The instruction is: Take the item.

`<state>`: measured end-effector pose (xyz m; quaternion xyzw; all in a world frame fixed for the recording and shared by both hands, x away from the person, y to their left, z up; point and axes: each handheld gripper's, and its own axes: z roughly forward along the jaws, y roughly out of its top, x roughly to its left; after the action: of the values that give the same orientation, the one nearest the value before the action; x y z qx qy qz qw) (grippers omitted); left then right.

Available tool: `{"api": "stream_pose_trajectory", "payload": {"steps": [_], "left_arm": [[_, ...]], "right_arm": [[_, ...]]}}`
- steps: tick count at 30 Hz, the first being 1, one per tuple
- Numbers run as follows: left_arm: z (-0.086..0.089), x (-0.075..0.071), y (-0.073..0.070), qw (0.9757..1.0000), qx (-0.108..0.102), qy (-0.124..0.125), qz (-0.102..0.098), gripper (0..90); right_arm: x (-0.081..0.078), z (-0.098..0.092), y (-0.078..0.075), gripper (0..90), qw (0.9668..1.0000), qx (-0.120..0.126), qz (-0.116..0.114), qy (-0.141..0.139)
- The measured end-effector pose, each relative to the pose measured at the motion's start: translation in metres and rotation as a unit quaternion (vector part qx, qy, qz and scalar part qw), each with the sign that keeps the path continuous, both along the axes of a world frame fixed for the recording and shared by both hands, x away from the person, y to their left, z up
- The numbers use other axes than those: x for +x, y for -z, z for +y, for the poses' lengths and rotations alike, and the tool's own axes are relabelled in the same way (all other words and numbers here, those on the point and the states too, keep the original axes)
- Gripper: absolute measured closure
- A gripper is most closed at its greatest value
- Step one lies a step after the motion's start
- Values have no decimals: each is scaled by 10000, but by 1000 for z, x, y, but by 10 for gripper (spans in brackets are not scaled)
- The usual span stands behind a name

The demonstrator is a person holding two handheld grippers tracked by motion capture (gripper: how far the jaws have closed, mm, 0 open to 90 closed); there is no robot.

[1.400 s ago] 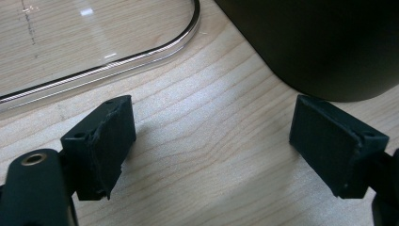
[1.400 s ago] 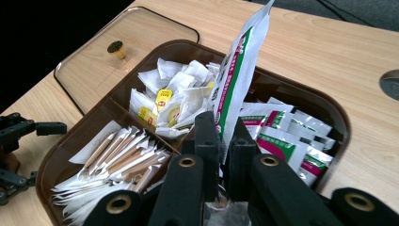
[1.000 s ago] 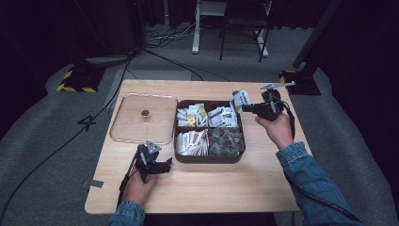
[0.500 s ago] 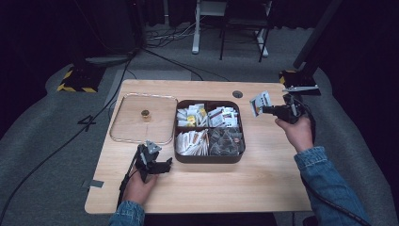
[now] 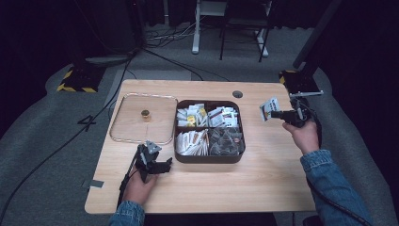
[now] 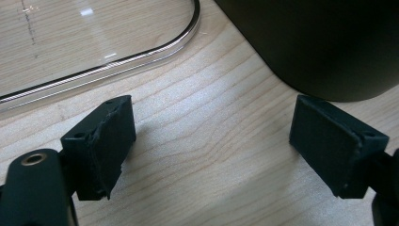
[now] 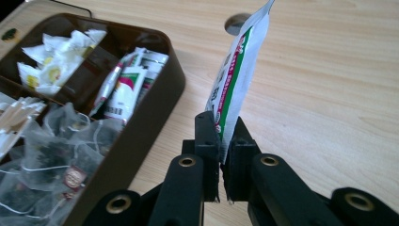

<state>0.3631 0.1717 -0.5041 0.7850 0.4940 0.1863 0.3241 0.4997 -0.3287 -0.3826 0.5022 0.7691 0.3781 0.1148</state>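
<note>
Pale woodgrain table [image 5: 263, 179]: right gripper [image 7: 220, 141] jaws pinch a flat sachet [image 7: 237, 75]; left gripper [image 6: 211, 141] gapes empty.

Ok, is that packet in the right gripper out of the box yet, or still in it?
Out. The right gripper holds the packet pinched upright over bare table, beside the dark box.
</note>
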Motion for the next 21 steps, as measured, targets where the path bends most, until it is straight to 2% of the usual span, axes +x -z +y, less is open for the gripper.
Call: {"api": "stream_pose_trajectory", "payload": {"steps": [11, 21], "left_arm": [[0, 0, 0, 10000, 0, -1, 1, 154], [0, 0, 0, 10000, 0, 0, 0, 154]], "right_arm": [[8, -16, 30, 862, 9993, -23, 326, 187], [8, -25, 52, 861, 9980, 1, 567, 281]]}}
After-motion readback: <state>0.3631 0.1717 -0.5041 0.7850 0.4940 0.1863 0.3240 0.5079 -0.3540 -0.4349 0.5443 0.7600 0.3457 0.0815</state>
